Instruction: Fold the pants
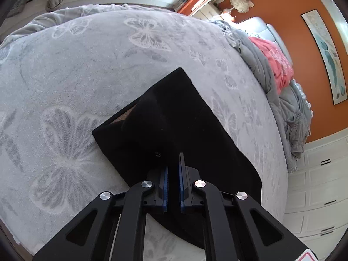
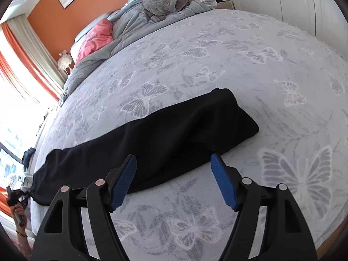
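Note:
In the left wrist view the black pants [image 1: 174, 113] lie flat on the butterfly-patterned bedspread [image 1: 65, 76], their far end square with a brownish opening at its left. My left gripper [image 1: 174, 161] sits over the near part. Its blue pads [image 1: 181, 182] are drawn close together with black cloth pinched between them, and the cloth hides the left fingertip. In the right wrist view the pants [image 2: 163, 134] stretch from a narrow end at the left to a wide end at the right. My right gripper [image 2: 173, 158] stands open astride their near edge, pads not touching the cloth.
Rumpled grey bedding [image 2: 152, 6] and a pink pillow [image 2: 95, 39] are heaped at the head of the bed by the orange wall. At the far left a hand [image 2: 19, 215] holds a black handle by the pants' narrow end. White cabinets [image 1: 322, 184] flank the bed.

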A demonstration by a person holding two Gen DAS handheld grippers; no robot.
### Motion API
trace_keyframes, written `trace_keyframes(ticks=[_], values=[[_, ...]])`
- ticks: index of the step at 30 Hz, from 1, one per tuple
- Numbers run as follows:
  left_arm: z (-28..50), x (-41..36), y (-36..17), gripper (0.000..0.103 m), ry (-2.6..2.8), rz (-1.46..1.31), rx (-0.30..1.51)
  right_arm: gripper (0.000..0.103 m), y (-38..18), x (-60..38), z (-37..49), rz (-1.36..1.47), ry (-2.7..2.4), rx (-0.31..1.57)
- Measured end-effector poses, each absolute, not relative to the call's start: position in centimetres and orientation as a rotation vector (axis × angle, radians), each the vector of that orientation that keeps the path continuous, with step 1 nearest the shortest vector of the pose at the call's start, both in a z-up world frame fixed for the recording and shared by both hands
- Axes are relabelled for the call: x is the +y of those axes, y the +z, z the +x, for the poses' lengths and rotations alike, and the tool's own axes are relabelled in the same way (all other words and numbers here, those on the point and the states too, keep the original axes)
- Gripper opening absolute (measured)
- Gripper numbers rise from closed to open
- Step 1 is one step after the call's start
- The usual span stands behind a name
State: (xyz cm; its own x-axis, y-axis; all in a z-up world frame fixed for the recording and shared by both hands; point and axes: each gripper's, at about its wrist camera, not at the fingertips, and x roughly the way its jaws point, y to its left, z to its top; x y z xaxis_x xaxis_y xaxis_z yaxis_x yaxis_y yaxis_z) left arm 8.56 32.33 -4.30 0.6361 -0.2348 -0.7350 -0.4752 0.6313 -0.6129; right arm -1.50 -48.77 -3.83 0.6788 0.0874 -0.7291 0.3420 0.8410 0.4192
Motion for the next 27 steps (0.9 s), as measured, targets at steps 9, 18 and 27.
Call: trace_keyframes(ticks=[9, 18, 27], values=[[9.3, 32.8, -5.0, 0.004, 0.18, -0.829, 0.927, 0.029, -6.6, -51.8, 4.2, 0.737, -0.219, 0.806], [9.6, 33.0, -5.7, 0.004, 0.187, -0.76, 0.952, 0.008, -6.0, -53.9, 3.7, 0.617, -0.274, 0.768], [10.1, 32.3, -6.5, 0.005, 0.227, -0.681, 0.985, 0.009, -8.3, -52.6, 4.8, 0.543, -0.319, 0.873]])
